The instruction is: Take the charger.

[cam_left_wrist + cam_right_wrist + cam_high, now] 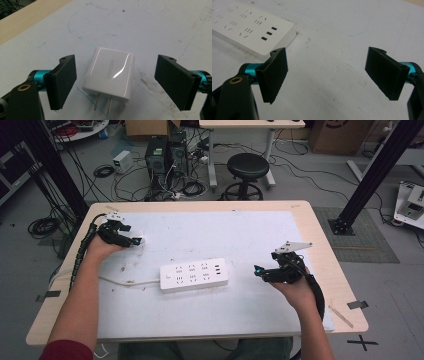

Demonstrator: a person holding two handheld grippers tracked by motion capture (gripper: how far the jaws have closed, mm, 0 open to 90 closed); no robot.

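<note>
A white wall charger [110, 72] with two metal prongs lies flat on the white mat, prongs pointing toward the camera of the left gripper view. My left gripper [116, 82] is open, its jaws standing on either side of the charger without touching it. From above, the left gripper [131, 239] sits at the mat's far left, with the charger [138, 240] at its tips. A white power strip [195, 275] with several sockets lies in the middle of the mat; its USB end [268, 32] is near my right gripper [328, 75]. The right gripper [260, 271] is open and empty, just right of the strip.
The white mat [240, 235] covers most of a wooden table [320, 245]. The strip's white cord [127, 282] runs left toward the person's left forearm. A black stool [247, 170], cables and equipment stand on the floor beyond the table.
</note>
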